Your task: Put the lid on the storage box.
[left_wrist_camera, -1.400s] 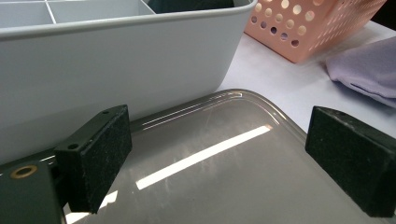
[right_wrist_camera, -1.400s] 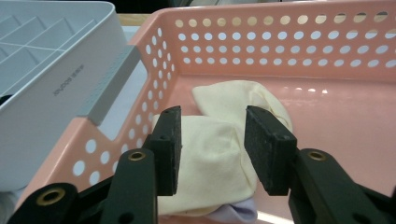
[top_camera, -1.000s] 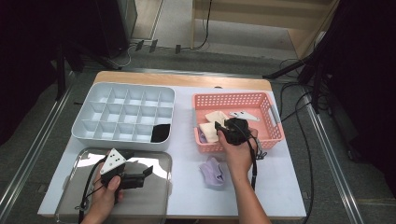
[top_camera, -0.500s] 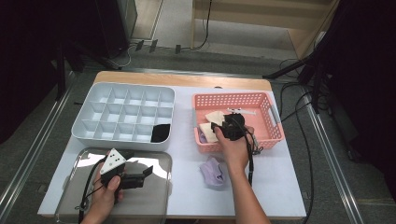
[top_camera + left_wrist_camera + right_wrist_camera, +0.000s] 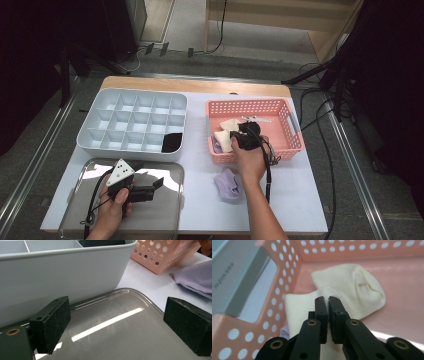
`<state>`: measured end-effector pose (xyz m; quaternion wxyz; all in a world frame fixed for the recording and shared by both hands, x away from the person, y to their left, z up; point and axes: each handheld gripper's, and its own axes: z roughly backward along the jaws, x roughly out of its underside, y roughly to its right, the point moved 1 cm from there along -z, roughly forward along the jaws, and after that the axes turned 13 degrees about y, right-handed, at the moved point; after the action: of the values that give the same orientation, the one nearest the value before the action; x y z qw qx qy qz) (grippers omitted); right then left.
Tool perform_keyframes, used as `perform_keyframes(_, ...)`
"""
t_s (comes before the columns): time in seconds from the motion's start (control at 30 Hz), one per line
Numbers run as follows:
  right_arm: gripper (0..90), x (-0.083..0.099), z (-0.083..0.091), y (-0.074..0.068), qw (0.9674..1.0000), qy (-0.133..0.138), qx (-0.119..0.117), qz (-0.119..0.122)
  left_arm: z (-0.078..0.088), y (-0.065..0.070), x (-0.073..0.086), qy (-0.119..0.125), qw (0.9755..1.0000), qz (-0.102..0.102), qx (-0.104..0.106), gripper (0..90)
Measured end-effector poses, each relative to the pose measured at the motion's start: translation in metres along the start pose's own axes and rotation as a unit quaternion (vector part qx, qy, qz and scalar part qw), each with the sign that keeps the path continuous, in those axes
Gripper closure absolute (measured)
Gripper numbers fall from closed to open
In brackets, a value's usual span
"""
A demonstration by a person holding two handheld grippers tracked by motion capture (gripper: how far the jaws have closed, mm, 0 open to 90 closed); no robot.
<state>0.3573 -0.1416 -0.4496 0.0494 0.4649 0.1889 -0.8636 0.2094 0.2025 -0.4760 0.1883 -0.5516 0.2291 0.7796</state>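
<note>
A cream sock (image 5: 352, 293) lies crumpled in the pink basket (image 5: 285, 111) at the centre right of the high view, toward the basket's left half; the right tool (image 5: 328, 300) has just been closing and now pinches a raised fold of that sock between its nearly meeting jaws; in the high view the right tool (image 5: 239, 136) reaches into the basket from the near side. A lavender sock (image 5: 229, 185) rests on the white counter (image 5: 295, 195) just below the basket, beside the right forearm. At the lower left, the left tool (image 5: 159, 184) hangs over the metal tray (image 5: 170, 215) with its jaws spread wide and nothing between them. Above the tray sits the grey divided organiser (image 5: 100, 116); its lower right compartment holds a dark item (image 5: 172, 142).
</note>
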Motion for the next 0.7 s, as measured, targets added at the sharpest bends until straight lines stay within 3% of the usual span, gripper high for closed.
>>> perform_keyframes(0.13, 87.2, -0.006, 0.009, 0.005, 0.9996, 0.026, 0.001, -0.009, 0.000, 0.000, 0.000, -0.001, 1.0000, 0.001, 0.001, 7.6)
perform_keyframes(0.37, 87.0, -0.014, 0.026, 0.031, 0.9959, 0.074, 0.051, -0.013, 0.000, 0.001, 0.000, -0.002, 1.0000, 0.000, 0.000, 7.6)
perform_keyframes(0.43, 86.3, -0.014, 0.028, 0.039, 0.9948, 0.075, 0.068, -0.009, 0.000, 0.001, 0.000, -0.001, 1.0000, -0.001, 0.000, 7.6)
perform_keyframes(0.53, 75.0, -0.011, 0.026, 0.049, 0.9935, 0.073, 0.087, -0.001, 0.000, 0.001, 0.000, -0.002, 1.0000, -0.001, -0.001, 7.6)
perform_keyframes(0.7, 62.1, -0.010, 0.029, 0.050, 0.9916, 0.091, 0.092, 0.002, 0.000, 0.001, 0.000, -0.002, 1.0000, -0.001, 0.000, 7.6)
